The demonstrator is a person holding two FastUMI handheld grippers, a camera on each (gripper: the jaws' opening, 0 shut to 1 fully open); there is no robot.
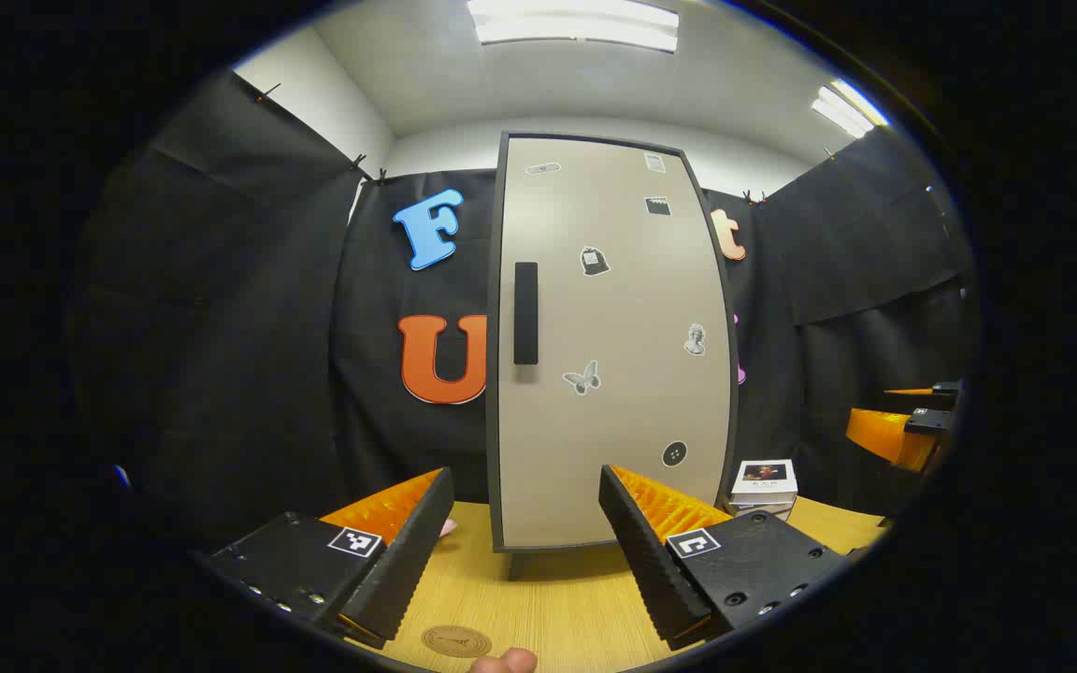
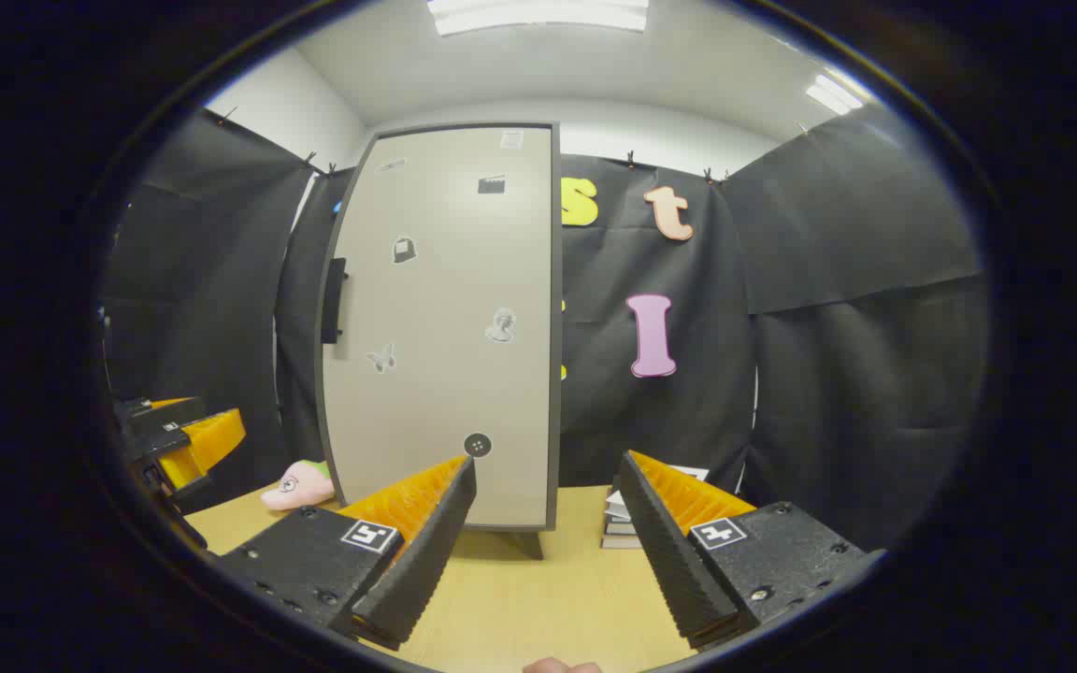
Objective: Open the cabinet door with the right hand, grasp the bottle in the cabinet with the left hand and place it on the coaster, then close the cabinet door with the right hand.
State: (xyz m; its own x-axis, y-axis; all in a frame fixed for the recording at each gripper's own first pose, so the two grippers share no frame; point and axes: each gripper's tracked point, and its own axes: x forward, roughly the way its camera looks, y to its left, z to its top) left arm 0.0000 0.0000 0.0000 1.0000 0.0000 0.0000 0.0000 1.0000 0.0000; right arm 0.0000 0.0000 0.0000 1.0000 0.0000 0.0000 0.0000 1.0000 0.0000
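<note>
A tall beige cabinet (image 1: 609,346) stands at the back of the wooden table, its door closed, with a black handle (image 1: 525,313) on the door's left side. The same cabinet (image 2: 445,327) and handle (image 2: 334,299) appear in the right gripper view. A round brown coaster (image 1: 456,641) lies on the table near the front edge. My left gripper (image 1: 524,523) is open and empty, facing the door from a distance. My right gripper (image 2: 548,519) is open and empty too, aimed at the cabinet's right edge. The bottle is hidden behind the door.
A stack of small boxes (image 1: 763,486) sits right of the cabinet, also seen as the stack (image 2: 627,523) in the right gripper view. A pink soft toy (image 2: 300,486) lies left of the cabinet. The other gripper (image 1: 903,425) shows at the right edge. The wooden table (image 2: 538,598) stretches in front.
</note>
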